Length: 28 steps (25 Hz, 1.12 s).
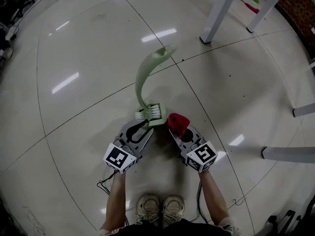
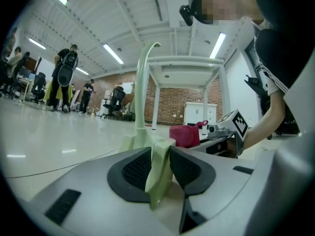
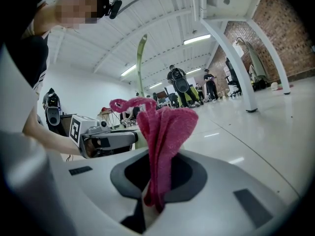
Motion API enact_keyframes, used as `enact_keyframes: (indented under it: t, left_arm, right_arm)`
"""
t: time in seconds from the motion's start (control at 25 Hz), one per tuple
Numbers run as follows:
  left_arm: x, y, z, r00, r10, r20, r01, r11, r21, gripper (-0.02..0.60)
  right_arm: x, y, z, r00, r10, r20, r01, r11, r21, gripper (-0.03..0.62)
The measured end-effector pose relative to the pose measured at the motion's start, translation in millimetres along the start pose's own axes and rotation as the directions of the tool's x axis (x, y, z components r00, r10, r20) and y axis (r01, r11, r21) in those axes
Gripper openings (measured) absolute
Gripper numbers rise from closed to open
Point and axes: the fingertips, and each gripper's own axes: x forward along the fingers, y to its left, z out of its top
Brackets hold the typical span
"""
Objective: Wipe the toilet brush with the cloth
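Observation:
A pale green toilet brush (image 1: 142,77) stands on the floor, its curved handle rising away from me and its bristle head (image 1: 150,113) low in front. My left gripper (image 1: 142,127) is shut on a green edge of the brush's base (image 2: 158,166), which sits between the dark pads (image 2: 135,168). My right gripper (image 1: 178,129) is shut on a red cloth (image 1: 177,122). The cloth (image 3: 165,136) stands bunched up above the jaws, just right of the brush head. The two grippers lie side by side, close to the floor. In the left gripper view the cloth (image 2: 184,135) shows beyond the brush.
White table legs stand at the back right (image 1: 216,14) and another bar lies at the right (image 1: 288,154). My shoes (image 1: 160,208) are just behind the grippers, with thin cables on the floor beside them. Several people (image 2: 64,77) and office chairs are far off.

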Motion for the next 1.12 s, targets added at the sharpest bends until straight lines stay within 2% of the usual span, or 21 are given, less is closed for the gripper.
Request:
enact_keyframes:
  t: [0.12, 0.6, 0.76, 1.0, 1.12]
  left_arm:
    - [3.2, -2.6, -4.0, 1.0, -0.006, -0.024, 0.006, 1.0, 0.007, 0.095]
    - [0.0, -30.5, -7.5, 0.999, -0.046, -0.01, 0.046, 0.998, -0.05, 0.095]
    - [-3.5, -31.7, -2.6, 0.999, -0.044, -0.01, 0.044, 0.999, -0.022, 0.095]
    - [-20.4, -18.3, -3.4, 0.999, 0.019, -0.027, -0.02, 1.0, -0.011, 0.095]
    - [-28.7, -6.2, -1.9, 0.998, 0.056, -0.015, -0.057, 0.998, -0.028, 0.095]
  right_arm:
    - [0.7, 0.0, 1.0, 1.0, -0.011, -0.002, 0.011, 1.0, -0.012, 0.031]
    - [16.5, -15.9, 10.4, 0.996, -0.088, -0.01, 0.087, 0.994, -0.071, 0.031]
    - [14.8, -13.0, 9.2, 0.995, -0.099, -0.009, 0.098, 0.992, -0.077, 0.031]
    - [7.5, -5.7, 2.0, 0.994, -0.111, -0.01, 0.11, 0.992, -0.054, 0.031]
    - [5.9, -1.6, 1.4, 0.993, -0.116, -0.011, 0.116, 0.992, -0.049, 0.031]
